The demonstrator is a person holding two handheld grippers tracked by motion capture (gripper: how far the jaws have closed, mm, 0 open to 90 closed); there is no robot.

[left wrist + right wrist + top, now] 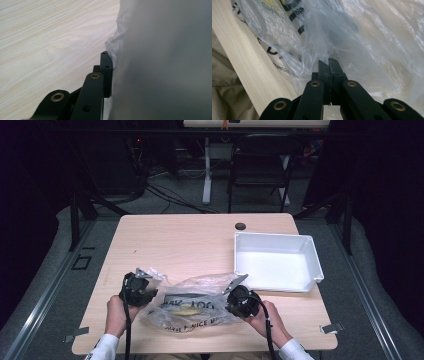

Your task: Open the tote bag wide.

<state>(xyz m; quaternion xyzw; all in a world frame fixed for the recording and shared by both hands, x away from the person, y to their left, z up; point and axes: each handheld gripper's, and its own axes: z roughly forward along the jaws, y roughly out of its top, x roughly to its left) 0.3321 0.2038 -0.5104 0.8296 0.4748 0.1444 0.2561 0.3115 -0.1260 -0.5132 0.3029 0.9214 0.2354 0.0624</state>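
Observation:
A clear plastic bag (192,305) with black print and something yellow inside lies crumpled on the wooden table (175,240) near its front edge. My left gripper (145,295) is at the bag's left end. In the left gripper view the left gripper (110,60) has its jaws drawn together against the bag's film (162,62), which hides the far jaw. My right gripper (235,302) is at the bag's right end. In the right gripper view the right gripper (328,62) has its jaws shut tight, pinching a fold of the bag (362,50).
A white rectangular tray (277,236) stands with nothing in it at the table's right side, just behind the right gripper. A small dark cable hole (240,226) sits near the table's back edge. A folding chair (260,165) stands beyond the table.

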